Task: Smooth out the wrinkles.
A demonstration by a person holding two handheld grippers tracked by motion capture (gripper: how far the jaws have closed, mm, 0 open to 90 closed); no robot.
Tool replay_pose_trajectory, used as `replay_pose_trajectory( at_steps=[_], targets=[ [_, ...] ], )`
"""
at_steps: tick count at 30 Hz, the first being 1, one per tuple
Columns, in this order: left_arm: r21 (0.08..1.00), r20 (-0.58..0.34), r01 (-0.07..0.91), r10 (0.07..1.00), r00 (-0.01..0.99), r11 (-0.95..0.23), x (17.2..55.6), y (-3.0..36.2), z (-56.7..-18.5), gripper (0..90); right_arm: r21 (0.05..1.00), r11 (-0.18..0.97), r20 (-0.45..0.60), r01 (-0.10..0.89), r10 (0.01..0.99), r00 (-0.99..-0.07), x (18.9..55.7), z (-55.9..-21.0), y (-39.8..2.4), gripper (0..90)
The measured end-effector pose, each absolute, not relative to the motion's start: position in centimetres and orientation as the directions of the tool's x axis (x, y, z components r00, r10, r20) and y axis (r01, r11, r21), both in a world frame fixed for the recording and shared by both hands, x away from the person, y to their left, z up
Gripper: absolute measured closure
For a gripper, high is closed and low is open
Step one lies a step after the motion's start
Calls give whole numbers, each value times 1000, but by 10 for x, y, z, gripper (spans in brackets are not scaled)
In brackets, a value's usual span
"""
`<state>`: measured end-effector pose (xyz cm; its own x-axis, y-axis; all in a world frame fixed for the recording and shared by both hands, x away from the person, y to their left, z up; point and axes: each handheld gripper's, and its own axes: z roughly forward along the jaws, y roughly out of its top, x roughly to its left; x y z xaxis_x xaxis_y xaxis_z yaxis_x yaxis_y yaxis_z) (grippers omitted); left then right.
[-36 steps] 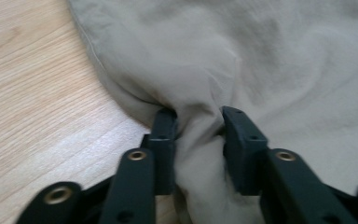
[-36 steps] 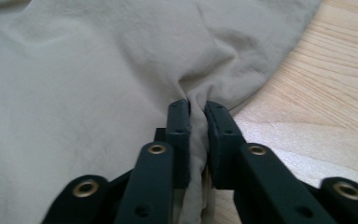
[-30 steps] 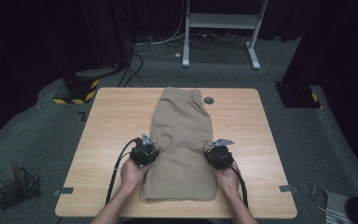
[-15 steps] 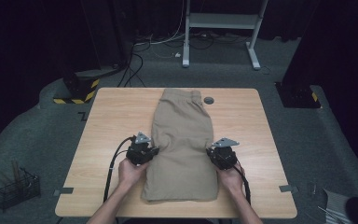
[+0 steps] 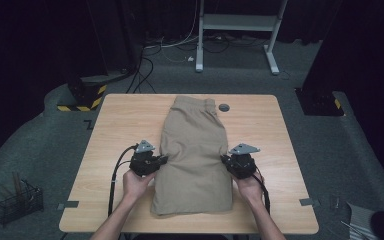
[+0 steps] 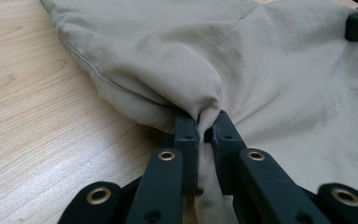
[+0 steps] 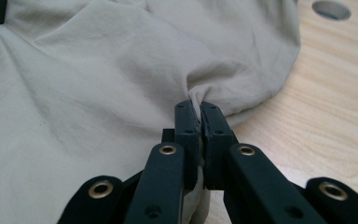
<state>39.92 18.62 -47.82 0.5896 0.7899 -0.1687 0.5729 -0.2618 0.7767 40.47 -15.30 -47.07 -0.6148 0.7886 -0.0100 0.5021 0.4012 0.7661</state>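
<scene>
Both grippers, left [image 5: 156,161] and right [image 5: 228,161], pinch the shorts' [image 5: 195,150] side edges, fingers clamped shut on cloth, ready for folding together.

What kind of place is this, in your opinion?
Probably a recording studio or lab, not a home: black curtains surround a light wooden table on grey carpet, loose cables lie behind it, and a white metal stand waits at the back.
</scene>
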Motion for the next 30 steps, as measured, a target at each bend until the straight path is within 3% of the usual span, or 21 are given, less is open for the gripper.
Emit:
replay_pose_trajectory(
  at_steps=[30],
  targets=[
    [841, -125, 491, 801, 585, -227, 405, 187, -421, 841, 840, 384, -76, 383, 783, -618, 413, -418, -155, 868]
  ],
)
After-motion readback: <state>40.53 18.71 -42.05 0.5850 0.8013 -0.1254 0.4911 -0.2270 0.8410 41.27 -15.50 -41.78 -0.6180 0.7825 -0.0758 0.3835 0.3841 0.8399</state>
